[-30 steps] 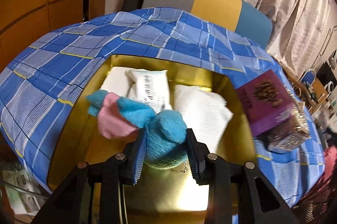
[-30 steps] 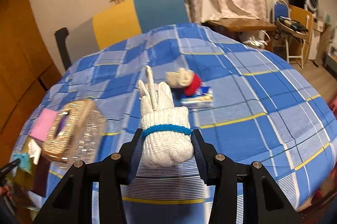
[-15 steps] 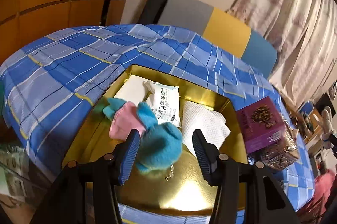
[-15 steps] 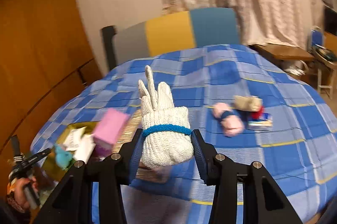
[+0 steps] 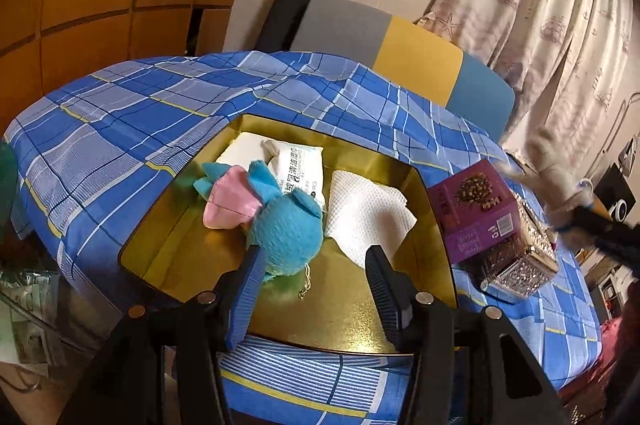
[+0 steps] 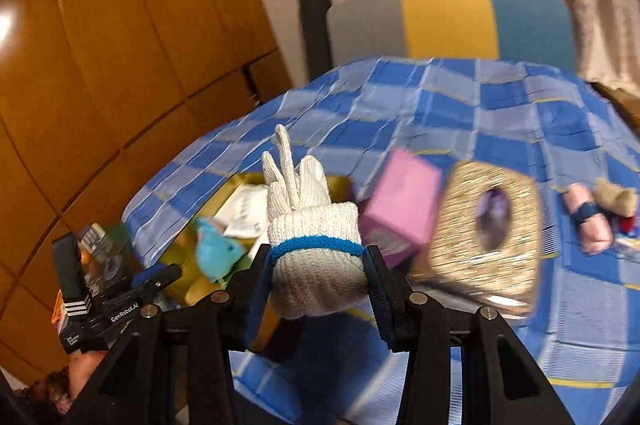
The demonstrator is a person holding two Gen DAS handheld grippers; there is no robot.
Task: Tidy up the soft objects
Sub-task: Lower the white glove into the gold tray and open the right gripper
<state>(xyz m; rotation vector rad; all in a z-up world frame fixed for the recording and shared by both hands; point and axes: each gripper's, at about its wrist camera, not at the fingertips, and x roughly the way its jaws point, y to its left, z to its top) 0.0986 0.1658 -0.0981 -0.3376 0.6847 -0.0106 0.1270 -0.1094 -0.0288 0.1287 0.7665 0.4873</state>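
A blue and pink plush toy [image 5: 276, 221] lies in the gold tray [image 5: 360, 309], beside a wipes pack [image 5: 298, 171] and a white cloth [image 5: 368, 221]. My left gripper [image 5: 314, 285] is open just behind the plush, its jaws apart and holding nothing. My right gripper [image 6: 316, 285] is shut on a rolled white knit glove with a blue band [image 6: 314, 257], held in the air over the table's left part. The plush [image 6: 218, 251] and tray show blurred beyond it. The glove and right gripper appear blurred at the right edge of the left wrist view [image 5: 560, 177].
A purple box [image 5: 476, 209] and a glittery tissue box [image 5: 516, 265] stand right of the tray on the blue checked tablecloth [image 5: 120, 129]. A pink rolled item [image 6: 592, 225] and a beige soft toy [image 6: 616, 199] lie far right. A chair [image 5: 400, 53] stands behind the table.
My left gripper opened and let the plush drop into the tray, then drew back. My right gripper swung left with the glove toward the tray.
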